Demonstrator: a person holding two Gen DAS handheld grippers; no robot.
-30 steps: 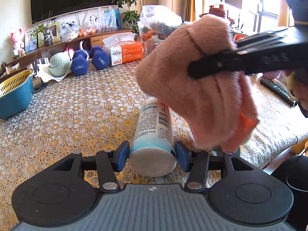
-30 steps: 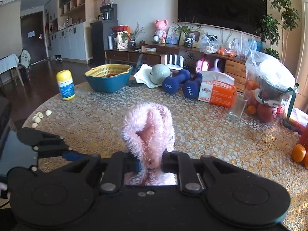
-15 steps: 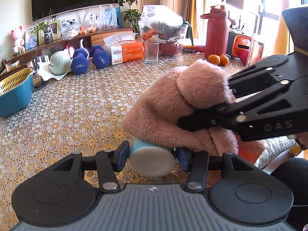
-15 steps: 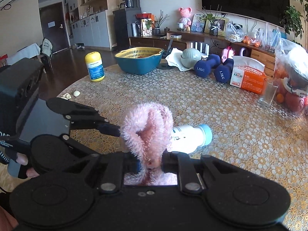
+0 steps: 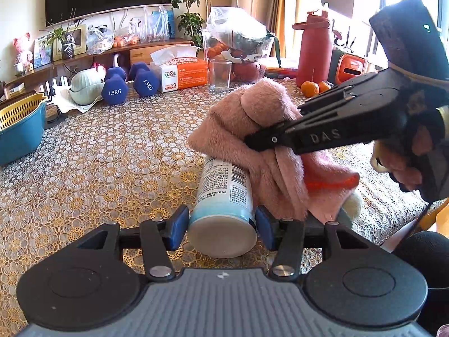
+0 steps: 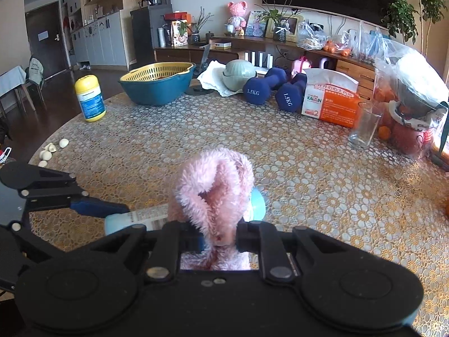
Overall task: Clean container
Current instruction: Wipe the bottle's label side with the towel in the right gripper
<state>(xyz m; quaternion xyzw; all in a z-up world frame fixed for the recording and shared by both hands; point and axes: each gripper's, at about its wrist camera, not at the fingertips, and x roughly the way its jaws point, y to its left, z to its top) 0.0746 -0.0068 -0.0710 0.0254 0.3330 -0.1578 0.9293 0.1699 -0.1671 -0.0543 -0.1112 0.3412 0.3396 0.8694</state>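
A white and light-blue bottle (image 5: 223,196) lies on its side above the lace tablecloth, clamped at its base by my left gripper (image 5: 221,224), which is shut on it. My right gripper (image 6: 217,238) is shut on a fluffy pink cloth (image 6: 214,185). In the left wrist view the pink cloth (image 5: 252,140) rests over the far half of the bottle, with the right gripper (image 5: 266,140) coming in from the right. In the right wrist view the bottle (image 6: 132,219) pokes out on both sides of the cloth, its blue cap end (image 6: 256,203) at the right.
On the table stand a teal basin with a yellow strainer (image 6: 157,84), two blue dumbbells (image 5: 129,84), an orange tissue box (image 5: 182,74), a glass (image 5: 220,74), a red jug (image 5: 313,50), oranges (image 5: 313,88) and a yellow-capped bottle (image 6: 89,98). Garlic cloves (image 6: 52,150) lie at the left edge.
The cloth came down from above the bottle onto its near end, then slid outward along the bottle toward the cap end. The left gripper kept its hold.
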